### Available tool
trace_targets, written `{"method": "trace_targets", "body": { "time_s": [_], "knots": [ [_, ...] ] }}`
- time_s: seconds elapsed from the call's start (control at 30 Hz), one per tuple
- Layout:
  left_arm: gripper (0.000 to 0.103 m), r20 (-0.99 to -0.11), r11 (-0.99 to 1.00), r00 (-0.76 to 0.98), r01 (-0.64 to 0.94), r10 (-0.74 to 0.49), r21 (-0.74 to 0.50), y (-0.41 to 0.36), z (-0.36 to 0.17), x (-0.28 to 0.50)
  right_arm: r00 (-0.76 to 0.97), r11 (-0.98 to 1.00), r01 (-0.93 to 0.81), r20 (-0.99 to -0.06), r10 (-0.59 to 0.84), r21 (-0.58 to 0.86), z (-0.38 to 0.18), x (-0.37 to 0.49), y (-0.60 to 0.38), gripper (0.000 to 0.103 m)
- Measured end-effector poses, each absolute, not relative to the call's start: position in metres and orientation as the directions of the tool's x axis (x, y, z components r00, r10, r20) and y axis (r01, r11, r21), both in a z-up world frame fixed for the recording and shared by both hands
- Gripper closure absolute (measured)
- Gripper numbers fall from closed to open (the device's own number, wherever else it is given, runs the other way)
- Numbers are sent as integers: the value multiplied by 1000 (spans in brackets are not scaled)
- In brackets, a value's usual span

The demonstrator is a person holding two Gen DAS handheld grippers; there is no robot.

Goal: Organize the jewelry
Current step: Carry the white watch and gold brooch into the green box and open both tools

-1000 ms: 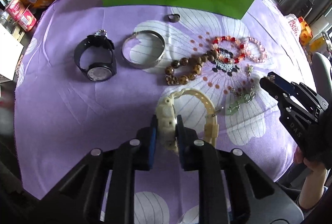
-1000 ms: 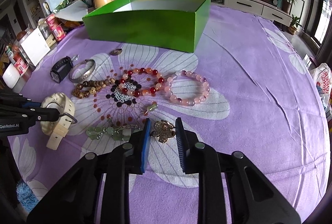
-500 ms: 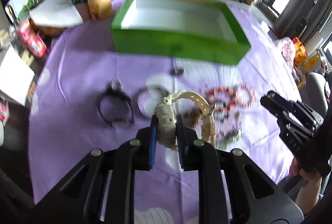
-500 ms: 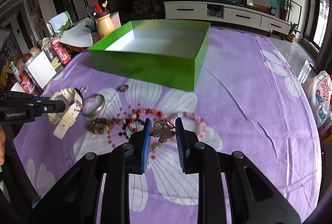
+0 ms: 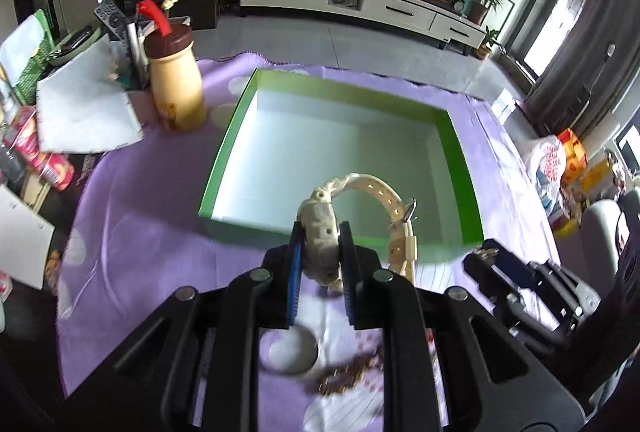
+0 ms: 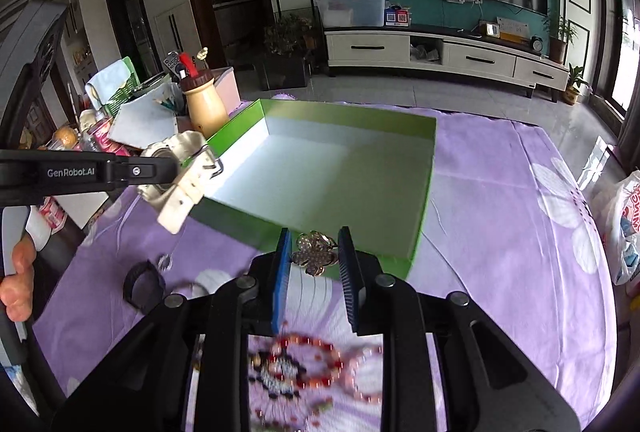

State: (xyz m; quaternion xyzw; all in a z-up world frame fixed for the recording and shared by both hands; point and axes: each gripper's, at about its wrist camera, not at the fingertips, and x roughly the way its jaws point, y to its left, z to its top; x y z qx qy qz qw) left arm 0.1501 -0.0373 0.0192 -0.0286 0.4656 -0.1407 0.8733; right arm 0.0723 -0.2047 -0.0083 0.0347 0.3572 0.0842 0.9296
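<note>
Left gripper (image 5: 320,252) clamped a cream watch (image 5: 320,232), right gripper (image 6: 314,264) a flower brooch (image 6: 314,253); either might have slipped short of the green box's (image 6: 424,216) near edge.

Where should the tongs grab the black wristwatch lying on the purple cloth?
Grip the black wristwatch across one side of its band loop, coming from above: it lies flat as an open ring, so one pad can go inside. Blur hides finer detail.

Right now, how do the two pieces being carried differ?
The cream watch is bulky plastic with a looped strap; the flower brooch is small, flat, golden and sparkly. The left gripper holds the watch, the right gripper the brooch. Both hang near the empty green box.
</note>
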Motion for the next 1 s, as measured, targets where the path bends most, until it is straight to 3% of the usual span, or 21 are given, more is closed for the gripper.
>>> {"method": "trace_targets", "body": {
  "time_s": [0.47, 0.53, 0.6, 0.67, 1.0],
  "knots": [
    [86, -876, 975, 433, 150, -214, -164, -58, -40, 224, 670, 982, -71, -721, 176, 174, -42, 145, -212, 79],
    [84, -874, 975, 434, 153, -216, -164, -60, -42, 227, 667, 981, -58, -724, 176, 185, -44, 147, -213, 72],
    [64, -865, 971, 446, 159, -230, -176, -60, -39, 226, 674, 978, -51, -716, 183, 202, -44, 144, -216, 65],
    [52, -852, 973, 473, 163, -222, -163, -58, -33, 221, 685, 976, -48, -704, 188, 213, -42, 138, -220, 62],
    [29, -818, 972, 536, 207, -207, -110, -39, -10, 167, 705, 962, -57, -672, 227, 265, -28, 84, -236, 53]
  ]
}}
